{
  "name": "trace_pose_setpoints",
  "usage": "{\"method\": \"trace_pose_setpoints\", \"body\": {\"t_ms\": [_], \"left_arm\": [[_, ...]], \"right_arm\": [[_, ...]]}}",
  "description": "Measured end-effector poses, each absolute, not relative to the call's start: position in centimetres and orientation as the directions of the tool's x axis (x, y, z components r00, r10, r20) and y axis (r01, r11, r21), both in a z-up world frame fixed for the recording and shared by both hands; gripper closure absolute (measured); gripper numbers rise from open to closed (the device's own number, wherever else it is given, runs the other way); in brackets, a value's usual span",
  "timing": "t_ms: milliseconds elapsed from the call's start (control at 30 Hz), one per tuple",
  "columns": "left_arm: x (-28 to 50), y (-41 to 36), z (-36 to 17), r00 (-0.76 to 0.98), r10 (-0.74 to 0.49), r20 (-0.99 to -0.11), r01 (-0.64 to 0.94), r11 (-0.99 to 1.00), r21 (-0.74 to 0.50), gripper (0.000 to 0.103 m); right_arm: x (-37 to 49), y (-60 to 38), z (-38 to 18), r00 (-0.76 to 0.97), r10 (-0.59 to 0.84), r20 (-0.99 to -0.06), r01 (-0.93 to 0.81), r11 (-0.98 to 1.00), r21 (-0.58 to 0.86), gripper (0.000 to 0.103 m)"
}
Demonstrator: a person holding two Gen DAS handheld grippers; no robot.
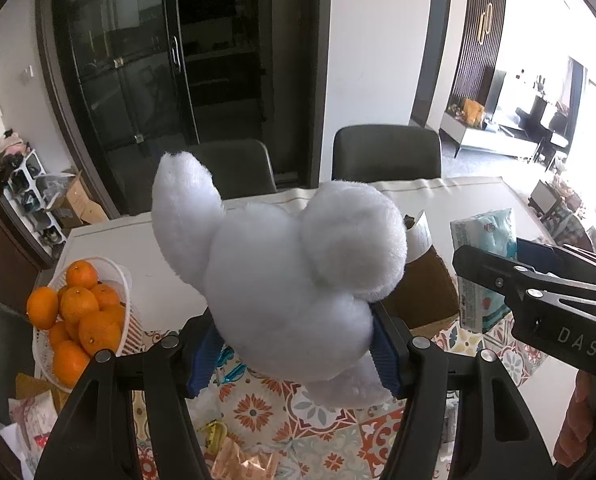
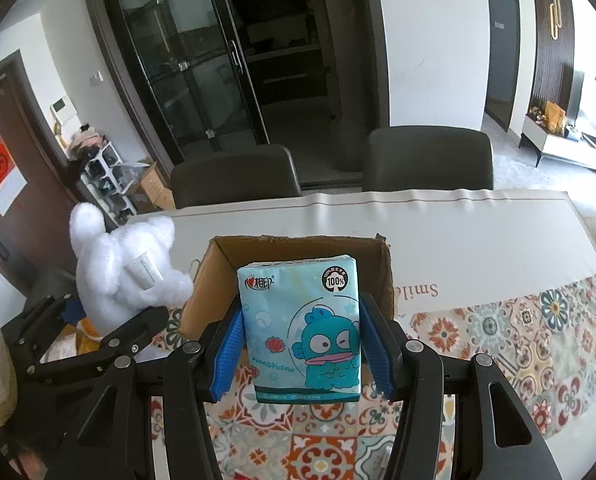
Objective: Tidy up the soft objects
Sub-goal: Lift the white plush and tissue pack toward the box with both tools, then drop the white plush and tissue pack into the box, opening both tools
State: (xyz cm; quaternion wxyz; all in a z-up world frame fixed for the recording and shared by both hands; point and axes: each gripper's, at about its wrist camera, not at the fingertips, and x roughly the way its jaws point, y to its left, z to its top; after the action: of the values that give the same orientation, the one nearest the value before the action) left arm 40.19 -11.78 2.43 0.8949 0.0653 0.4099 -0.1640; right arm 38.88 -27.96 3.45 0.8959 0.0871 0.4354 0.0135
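My left gripper (image 1: 293, 354) is shut on a white plush toy (image 1: 281, 276) and holds it above the table; the toy also shows in the right wrist view (image 2: 117, 276), with a white label on it. My right gripper (image 2: 300, 354) is shut on a blue tissue pack (image 2: 302, 328) with a cartoon fish, held upright just in front of an open cardboard box (image 2: 382, 276). In the left wrist view the right gripper (image 1: 538, 292) sits at the right with the tissue pack (image 1: 484, 240) and the box (image 1: 426, 292) behind the toy.
A white basket (image 1: 127, 300) of oranges (image 1: 81, 312) stands at the left. Wrappers and packets (image 1: 241, 460) lie at the near left edge. The table carries a patterned cloth (image 2: 518, 340) and a white cover (image 2: 458, 232). Two dark chairs (image 2: 430, 160) stand behind it.
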Motion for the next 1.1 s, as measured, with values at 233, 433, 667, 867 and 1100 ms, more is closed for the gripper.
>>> {"method": "trace_pose_setpoints", "body": {"t_ms": [233,433,667,867,1100], "left_arm": [[42.9,-12.9,0.7,0.559,-0.218,-0.8,0.352,0.936,-0.009,0.039],[44.7,-14.0,-0.9,0.516,-0.198,-0.833,0.361,0.933,0.002,0.039],[46.0,-14.9,-2.8,0.463,-0.192,-0.865,0.373,0.928,-0.007,0.038],[47.5,-15.4,-4.4,0.416,-0.196,-0.888,0.376,0.926,-0.029,0.033],[48.0,-15.5,-5.1,0.428,-0.151,-0.891,0.349,0.937,0.009,0.023]], "right_arm": [[41.8,-28.5,1.4,0.567,0.122,-0.815,0.047,0.983,0.18,0.048],[44.3,-29.3,-0.5,0.52,0.128,-0.844,0.06,0.981,0.186,0.048],[46.4,-30.2,-2.9,0.469,0.147,-0.871,0.071,0.977,0.203,0.048],[47.5,-30.7,-4.7,0.434,0.186,-0.881,0.093,0.964,0.25,0.047],[47.7,-30.9,-5.2,0.435,0.153,-0.887,0.116,0.968,0.224,0.032]]}}
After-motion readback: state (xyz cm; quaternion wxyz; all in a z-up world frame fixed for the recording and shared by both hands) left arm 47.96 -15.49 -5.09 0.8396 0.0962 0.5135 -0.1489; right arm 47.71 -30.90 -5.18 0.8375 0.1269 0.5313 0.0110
